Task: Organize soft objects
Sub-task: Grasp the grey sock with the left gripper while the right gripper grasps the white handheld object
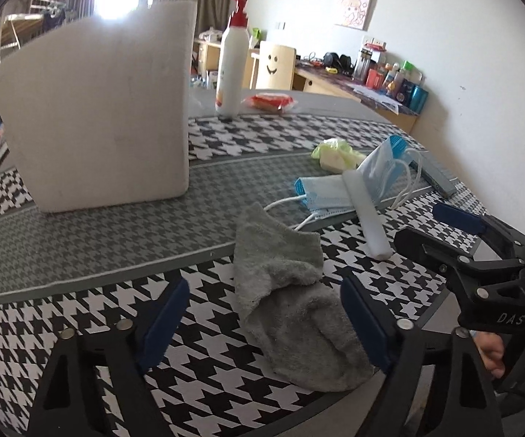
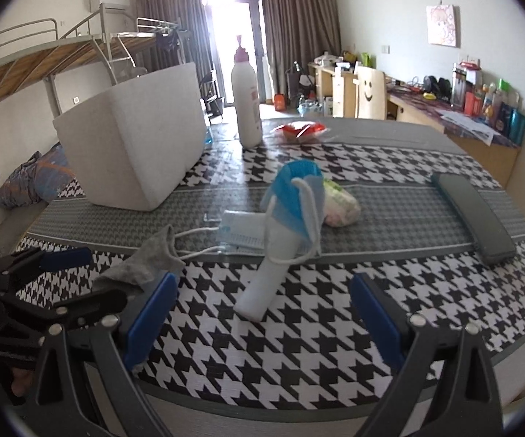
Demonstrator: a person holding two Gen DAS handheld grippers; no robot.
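A grey sock (image 1: 288, 309) lies crumpled on the houndstooth tablecloth between the fingers of my left gripper (image 1: 264, 284). Its right pad is at the sock's edge and the left pad stands apart, so the gripper is open. My right gripper (image 2: 264, 278) is open too, and the near end of a white foam stick (image 2: 266, 276) lies between its fingers. Blue face masks (image 2: 240, 233) with white ear loops lie under and over the stick. In the right wrist view the sock (image 2: 142, 262) and the left gripper (image 2: 62, 276) are at the left.
A tall white foam bin (image 1: 95, 109) stands at the back left. Behind it are a white pump bottle (image 1: 231, 65) and a red packet (image 1: 269, 102). A yellow-green bag (image 2: 342, 207) lies beyond the masks, a dark flat case (image 2: 473, 215) to the right. The table's edge (image 2: 299, 411) is near.
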